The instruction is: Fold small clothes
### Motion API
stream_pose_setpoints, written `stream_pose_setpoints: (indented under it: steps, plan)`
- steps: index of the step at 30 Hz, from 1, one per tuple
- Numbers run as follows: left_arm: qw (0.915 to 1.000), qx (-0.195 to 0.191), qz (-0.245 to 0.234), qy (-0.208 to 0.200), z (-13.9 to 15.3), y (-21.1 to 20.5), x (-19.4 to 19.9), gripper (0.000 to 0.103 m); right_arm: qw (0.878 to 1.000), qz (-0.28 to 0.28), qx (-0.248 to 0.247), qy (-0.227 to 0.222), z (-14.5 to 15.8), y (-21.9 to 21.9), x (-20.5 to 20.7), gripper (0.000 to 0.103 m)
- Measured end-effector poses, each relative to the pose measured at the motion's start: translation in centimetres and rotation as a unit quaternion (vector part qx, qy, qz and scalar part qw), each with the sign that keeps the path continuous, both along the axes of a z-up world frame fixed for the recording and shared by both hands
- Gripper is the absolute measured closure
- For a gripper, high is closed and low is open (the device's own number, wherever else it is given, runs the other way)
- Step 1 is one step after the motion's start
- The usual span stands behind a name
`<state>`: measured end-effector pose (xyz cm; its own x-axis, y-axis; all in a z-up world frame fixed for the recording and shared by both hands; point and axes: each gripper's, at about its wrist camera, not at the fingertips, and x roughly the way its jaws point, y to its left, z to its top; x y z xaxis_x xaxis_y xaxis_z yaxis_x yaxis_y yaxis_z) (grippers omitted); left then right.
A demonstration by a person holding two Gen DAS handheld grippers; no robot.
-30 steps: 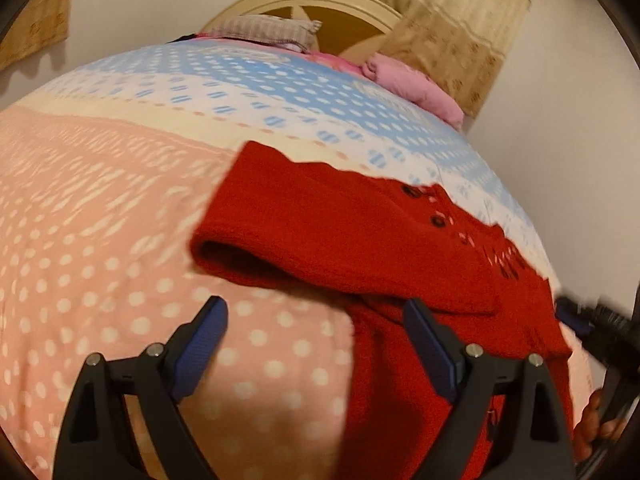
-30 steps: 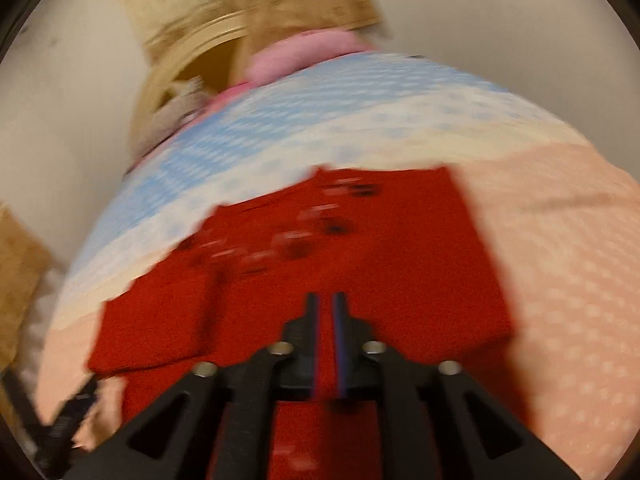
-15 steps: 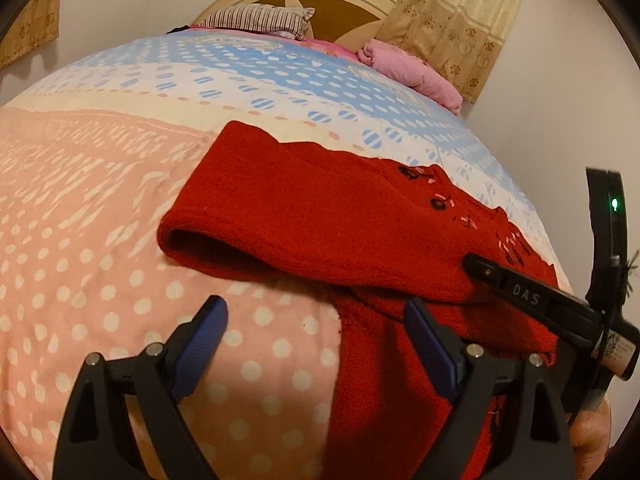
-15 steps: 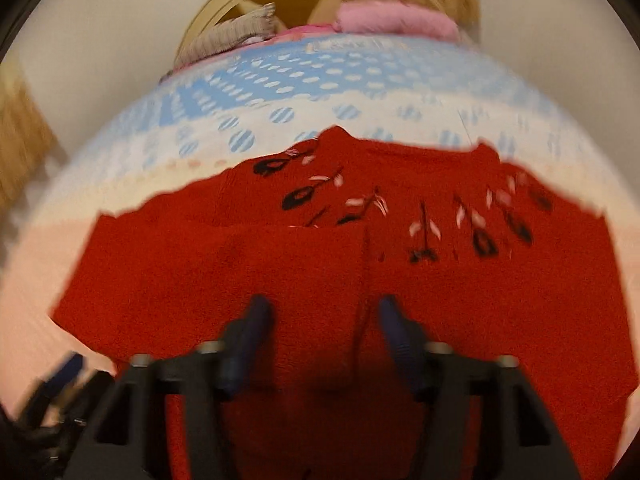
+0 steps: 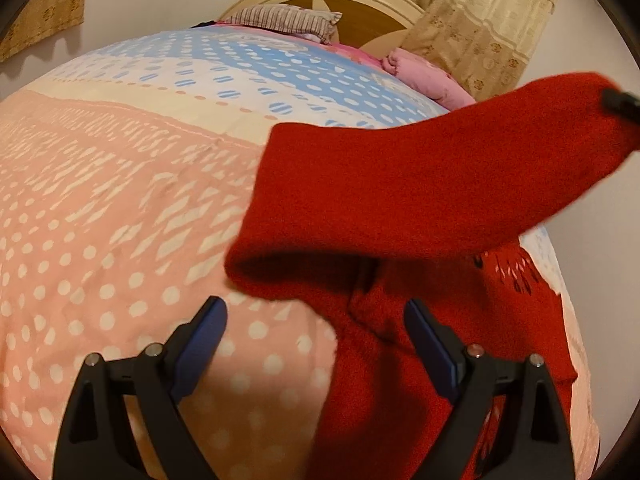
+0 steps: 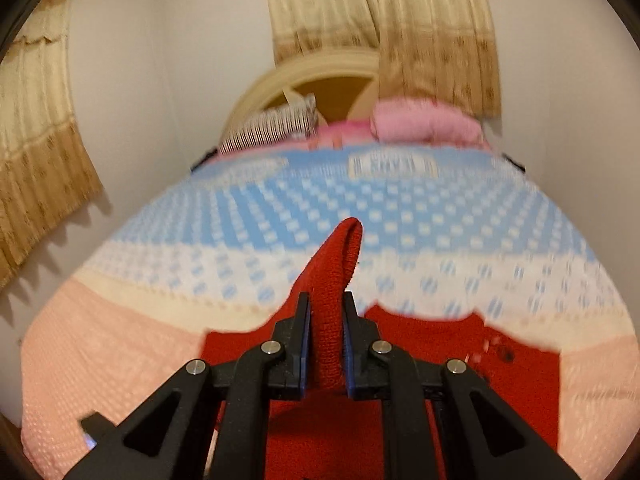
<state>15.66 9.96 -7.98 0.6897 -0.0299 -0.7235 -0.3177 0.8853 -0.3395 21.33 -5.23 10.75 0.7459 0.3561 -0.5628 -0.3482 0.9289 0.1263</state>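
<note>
A small red knitted sweater (image 5: 400, 216) lies on the bed, partly lifted. My right gripper (image 6: 326, 312) is shut on a fold of the red sweater (image 6: 332, 280) and holds it up above the bedspread; its tip shows at the right edge of the left wrist view (image 5: 620, 102). The rest of the sweater (image 6: 460, 356) lies flat below it. My left gripper (image 5: 316, 320) is open and empty, low over the bed, with the sweater's lower part between and beyond its fingers.
The bed has a dotted pink, cream and blue bedspread (image 5: 120, 200). A striped pillow (image 5: 288, 20) and a pink blanket (image 5: 424, 76) lie by the rounded headboard (image 6: 320, 80). Curtains hang behind, a wall runs along the right.
My right gripper has closed on the sweater and lifted a fold up off the bed. The left gripper has stayed open and nearly still.
</note>
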Motion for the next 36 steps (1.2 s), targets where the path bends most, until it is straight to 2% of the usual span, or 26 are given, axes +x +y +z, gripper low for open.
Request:
stream_pose_setpoints:
  steps: [2,7,18,24,27,34,36]
  plan:
    - [0.9999,0.006,0.007,0.009,-0.1,-0.2,0.9,0.010,1.000,-0.005,-0.006,-0.022,1.7,-0.3,-0.5,0.090]
    - [0.9978,0.049,0.027,0.036,-0.7,-0.5,2.0,0.010,0.998,-0.028,-0.027,-0.052,2.6,-2.2,-0.7,0.090]
    - [0.9978,0.050,0.031,0.031,-1.1,-0.4,1.5,0.011,0.990,-0.129,-0.044,-0.018,-0.1,-13.3,0.8,0.090]
    - [0.9972,0.058,0.032,0.035,-1.2,-0.6,1.5,0.011,0.984,-0.167,-0.063,0.022,-4.5,-18.4,0.6,0.090]
    - [0.9969,0.062,0.032,0.038,-1.2,-0.7,1.7,0.010,0.979,-0.182,-0.074,0.050,-7.7,-20.4,0.5,0.090]
    - [0.9962,0.069,0.031,0.042,-1.3,-0.9,1.9,0.008,0.967,-0.202,-0.040,0.151,-16.0,-24.6,1.0,0.090]
    - [0.9959,0.072,0.031,0.044,-1.3,-1.0,2.0,0.008,0.966,-0.200,-0.036,0.159,-16.9,-24.8,0.8,0.090]
